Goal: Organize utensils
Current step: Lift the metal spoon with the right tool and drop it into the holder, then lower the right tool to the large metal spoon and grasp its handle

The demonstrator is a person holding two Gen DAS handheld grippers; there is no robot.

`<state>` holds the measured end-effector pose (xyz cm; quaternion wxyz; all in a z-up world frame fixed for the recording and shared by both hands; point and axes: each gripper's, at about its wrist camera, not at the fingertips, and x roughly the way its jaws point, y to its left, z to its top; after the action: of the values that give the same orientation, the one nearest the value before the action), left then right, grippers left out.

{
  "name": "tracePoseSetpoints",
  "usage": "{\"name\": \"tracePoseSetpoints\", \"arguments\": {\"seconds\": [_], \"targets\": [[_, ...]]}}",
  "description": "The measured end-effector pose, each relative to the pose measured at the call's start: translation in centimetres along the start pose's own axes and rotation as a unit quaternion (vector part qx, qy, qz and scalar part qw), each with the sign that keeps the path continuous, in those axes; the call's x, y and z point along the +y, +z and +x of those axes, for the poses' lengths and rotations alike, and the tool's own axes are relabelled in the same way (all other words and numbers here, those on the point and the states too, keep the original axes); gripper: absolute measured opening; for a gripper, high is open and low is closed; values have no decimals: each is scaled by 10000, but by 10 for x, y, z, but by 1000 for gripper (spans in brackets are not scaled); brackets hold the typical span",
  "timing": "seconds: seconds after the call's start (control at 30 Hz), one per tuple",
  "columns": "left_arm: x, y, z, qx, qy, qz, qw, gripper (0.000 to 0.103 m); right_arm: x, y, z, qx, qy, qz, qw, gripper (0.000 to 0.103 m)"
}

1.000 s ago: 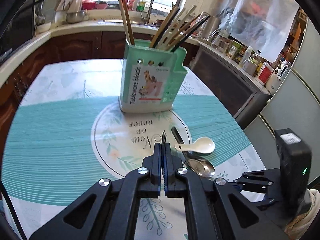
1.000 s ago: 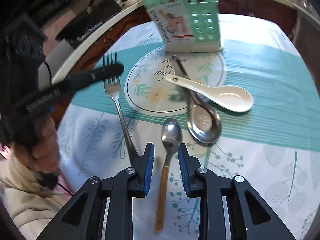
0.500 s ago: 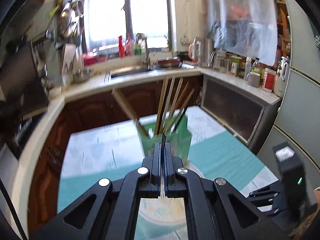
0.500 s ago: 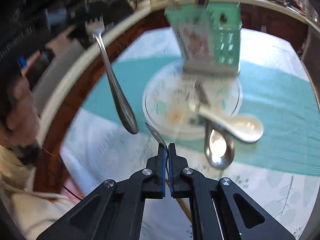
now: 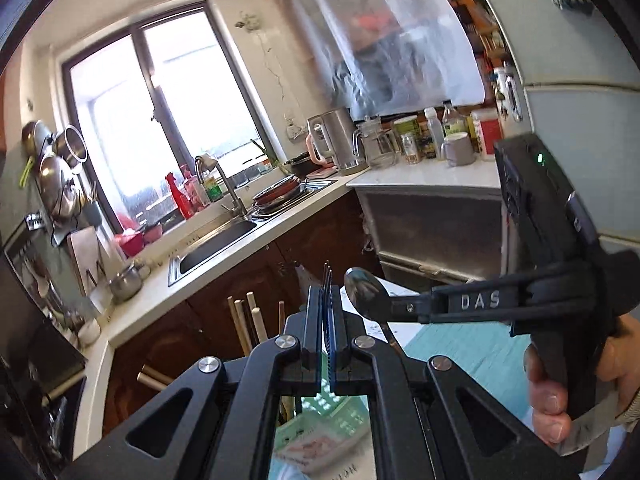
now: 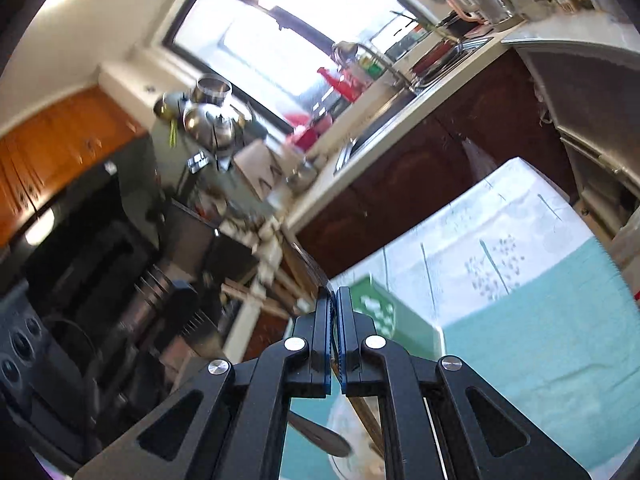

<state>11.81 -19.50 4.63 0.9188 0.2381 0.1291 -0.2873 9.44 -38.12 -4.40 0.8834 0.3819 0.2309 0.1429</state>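
Note:
My left gripper (image 5: pixel 327 300) is shut on a metal fork (image 5: pixel 327 274); its tines stick up past the fingertips. It hangs above the green utensil holder (image 5: pixel 332 424) with wooden chopsticks (image 5: pixel 250 320). My right gripper (image 5: pixel 404 308), seen in the left wrist view, is shut on a wooden-handled spoon (image 5: pixel 366 290), bowl up, right beside the fork. In the right wrist view my right gripper (image 6: pixel 334 304) is shut on the spoon's handle (image 6: pixel 366 416), above the green holder (image 6: pixel 384 316).
The table with a teal and white cloth (image 6: pixel 540 320) lies below. A kitchen counter with a sink (image 5: pixel 216 244), a kettle (image 5: pixel 334 138) and jars stands behind. A metal spoon bowl (image 6: pixel 320 436) shows under the right gripper.
Both grippers rose from the table and tilted upward over the holder. The left lifted the fork; the right closed on the wooden-handled spoon and lifted it beside the fork.

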Motion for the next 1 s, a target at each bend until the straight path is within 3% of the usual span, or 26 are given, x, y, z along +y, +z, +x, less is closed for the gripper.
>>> {"name": "tracePoseSetpoints", "arguments": {"seconds": [0.17,0.37,0.53,0.83,1.0], "targets": [[8,6,42,103,436,155,9989,0,-18,23,25,-306,242,99,9992,2],[35,16,56,-46,886,-62,9960,0,-29,30,73,-611,718,193,9954,2],[46,6,66,1,1157,49,9933,0,-26,27,102,-761,946,-74,9926,2],[56,-15,75,321,1219,55,9920,3,-27,-2,146,-698,648,-1077,9896,3],[67,-19,73,513,1087,-294,9923,20,-28,-22,155,-278,428,-1495,9874,7]]}}
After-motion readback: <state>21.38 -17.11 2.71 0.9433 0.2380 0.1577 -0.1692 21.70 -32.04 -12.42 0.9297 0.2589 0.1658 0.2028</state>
